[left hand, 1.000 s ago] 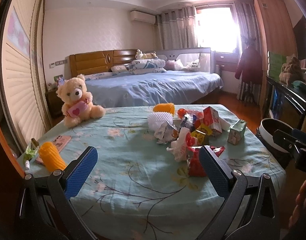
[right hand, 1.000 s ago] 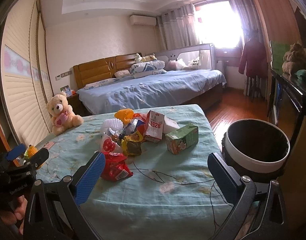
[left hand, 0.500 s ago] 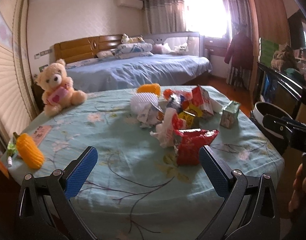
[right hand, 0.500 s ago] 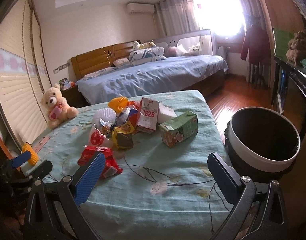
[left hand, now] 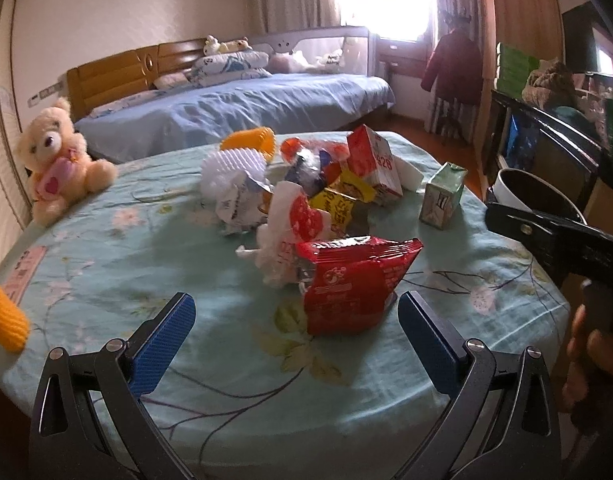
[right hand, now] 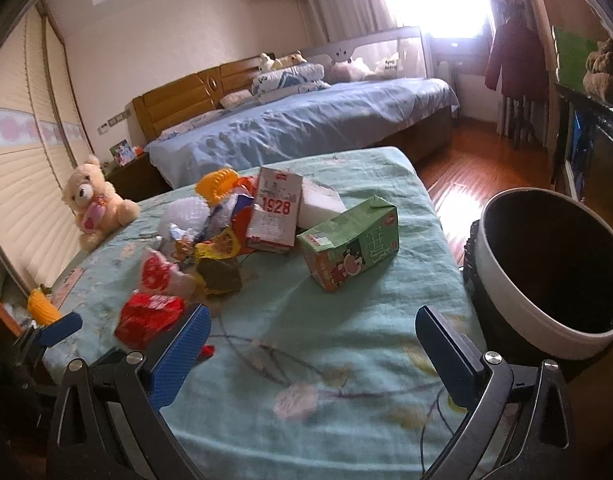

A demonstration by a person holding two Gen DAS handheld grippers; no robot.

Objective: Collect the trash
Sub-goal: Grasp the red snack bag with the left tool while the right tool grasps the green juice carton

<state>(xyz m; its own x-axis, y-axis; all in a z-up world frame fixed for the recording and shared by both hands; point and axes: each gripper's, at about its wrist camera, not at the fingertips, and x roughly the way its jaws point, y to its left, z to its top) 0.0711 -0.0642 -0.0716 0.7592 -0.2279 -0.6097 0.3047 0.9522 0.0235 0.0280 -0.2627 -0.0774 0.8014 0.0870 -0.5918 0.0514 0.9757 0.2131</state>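
Trash, led by the red snack packet [left hand: 356,284] lying on the worktop [left hand: 146,248] just ahead of the wide-open, empty left tool [left hand: 292,326], may slide or crumple if pinched off-centre; right tool [right hand: 312,334] likewise open, empty.

Yellow corn toy [left hand: 4,316]: cut off by the left edge of the left wrist view, blurred.
Trash bin [left hand: 522,190]: in the left wrist view mostly hidden behind the right gripper [left hand: 554,240]; its base is out of sight.
Hand [left hand: 586,364]: dark, blurred, cut by the right edge.
Red snack bag [right hand: 148,318]: lower corner hidden behind a fingertip [right hand: 182,356] in the right wrist view.
Wrapper pile [left hand: 306,184]: overlapping pieces, printing too small to read.
Green carton [left hand: 442,196]: lettering unreadable.
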